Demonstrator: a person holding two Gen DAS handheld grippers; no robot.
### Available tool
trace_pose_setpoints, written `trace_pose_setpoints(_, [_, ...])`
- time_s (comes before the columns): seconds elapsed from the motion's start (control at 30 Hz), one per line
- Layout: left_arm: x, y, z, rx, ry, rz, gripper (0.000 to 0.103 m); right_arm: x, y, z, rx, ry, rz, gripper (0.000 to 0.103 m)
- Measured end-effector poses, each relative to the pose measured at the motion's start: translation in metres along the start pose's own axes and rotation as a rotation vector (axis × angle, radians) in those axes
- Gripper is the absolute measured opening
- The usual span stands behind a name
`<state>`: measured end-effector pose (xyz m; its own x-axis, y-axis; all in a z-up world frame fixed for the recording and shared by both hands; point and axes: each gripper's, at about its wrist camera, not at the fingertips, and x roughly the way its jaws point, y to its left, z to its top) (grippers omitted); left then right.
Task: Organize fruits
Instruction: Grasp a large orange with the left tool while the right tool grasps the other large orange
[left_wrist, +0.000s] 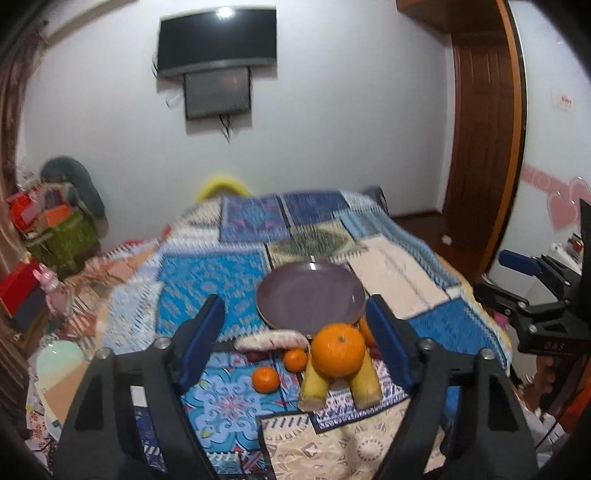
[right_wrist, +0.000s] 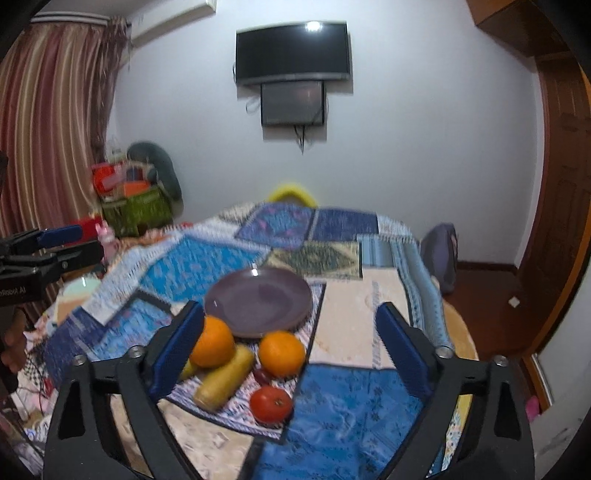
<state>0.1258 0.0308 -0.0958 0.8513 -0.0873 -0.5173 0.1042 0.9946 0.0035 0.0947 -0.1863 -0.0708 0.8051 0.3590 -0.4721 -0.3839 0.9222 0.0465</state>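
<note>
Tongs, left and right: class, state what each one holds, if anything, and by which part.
Nothing is held. The left tongs and the right tongs are both open, above the fruit on the patchwork cloth.

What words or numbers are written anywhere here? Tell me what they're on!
"nRobot AI": white print, cut off by the frame edge, on the black body of the left gripper as the right wrist view shows it.
Embossed marks on the right gripper: too blurred to read.
Red print on the white wall sign: too small to read.
Pale print on the cream quilt patch: blurred, unreadable.
</note>
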Motion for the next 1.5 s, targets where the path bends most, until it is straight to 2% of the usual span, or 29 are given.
trace_pose_setpoints(0.13, [0.035,0.002,-0.008,-0.008,0.1,-0.042,0.063,0.025,-0.007,-0.006,0.013,0.074,0.014,0.077])
trace_pose_setpoints(0.5, [0.11,-0.017,-0.03,-0.004,0.288,-0.137,0.063,0.087,-0.025,-0.03,0.072,0.233,0.068,0.076])
trace_pose_setpoints(0.73, [0.143,-0.033,-0.038,0.013,0.353,-0.174,0.063,0.112,-0.031,-0.039,0.1,0.29,0.079,0.076])
trace_pose_setpoints(1.03, [0.159,-0.037,-0.038,0.025,0.342,-0.163,0.068,0.132,-0.025,-0.04,0.1,0.329,0.115,0.076])
trace_pose_setpoints(1.2, [0.174,-0.032,-0.044,-0.008,0.377,-0.179,0.068,0.145,-0.023,-0.043,0.092,0.359,0.125,0.076])
trace_pose_setpoints(1.5, [0.169,-0.027,-0.04,-0.023,0.347,-0.191,0.068,0.171,-0.02,-0.052,0.127,0.426,0.168,0.076])
